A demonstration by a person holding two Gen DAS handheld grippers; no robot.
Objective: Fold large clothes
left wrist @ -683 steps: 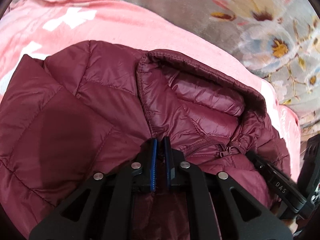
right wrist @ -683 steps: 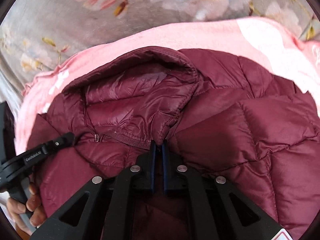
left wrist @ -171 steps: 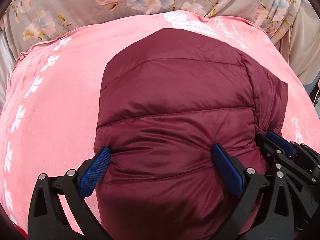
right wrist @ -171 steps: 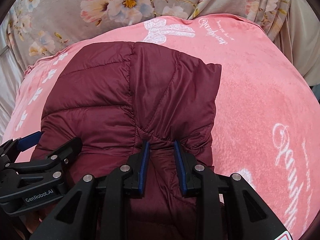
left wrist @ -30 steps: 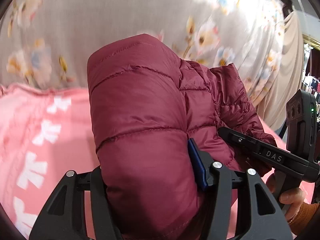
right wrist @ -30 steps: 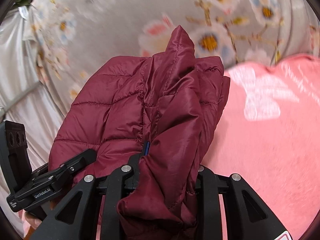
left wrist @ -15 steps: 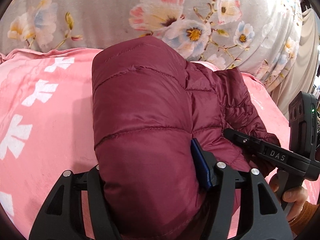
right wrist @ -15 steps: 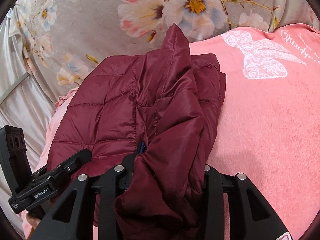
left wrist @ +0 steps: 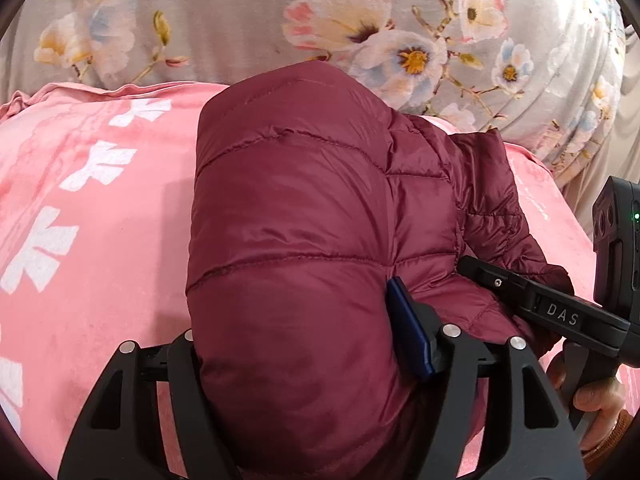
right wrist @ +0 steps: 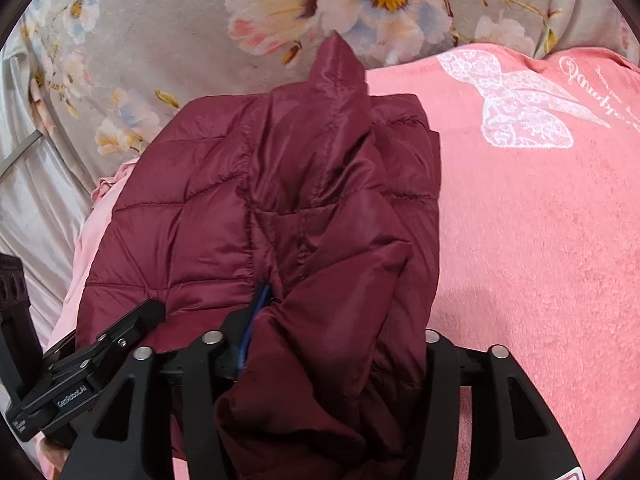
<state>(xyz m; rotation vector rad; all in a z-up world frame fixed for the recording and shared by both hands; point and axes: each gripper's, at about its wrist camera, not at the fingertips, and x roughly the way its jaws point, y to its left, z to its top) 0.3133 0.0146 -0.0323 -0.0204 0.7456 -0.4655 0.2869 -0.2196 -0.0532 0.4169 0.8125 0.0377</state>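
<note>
Left wrist view: the left hand-held gripper clamps the folded maroon jacket over the pink blanket; both ends should descend level; the other tool reads "DAS". Right wrist view: the right hand-held gripper pinches bunched jacket; "GenRobot.AI" shows.

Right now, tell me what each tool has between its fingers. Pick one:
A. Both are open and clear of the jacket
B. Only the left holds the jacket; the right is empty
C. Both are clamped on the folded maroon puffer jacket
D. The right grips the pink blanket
C: the left tool has the folded maroon puffer jacket bulging between its fingers, and the right tool is likewise closed on a bunch of the jacket, above the pink blanket.
</note>
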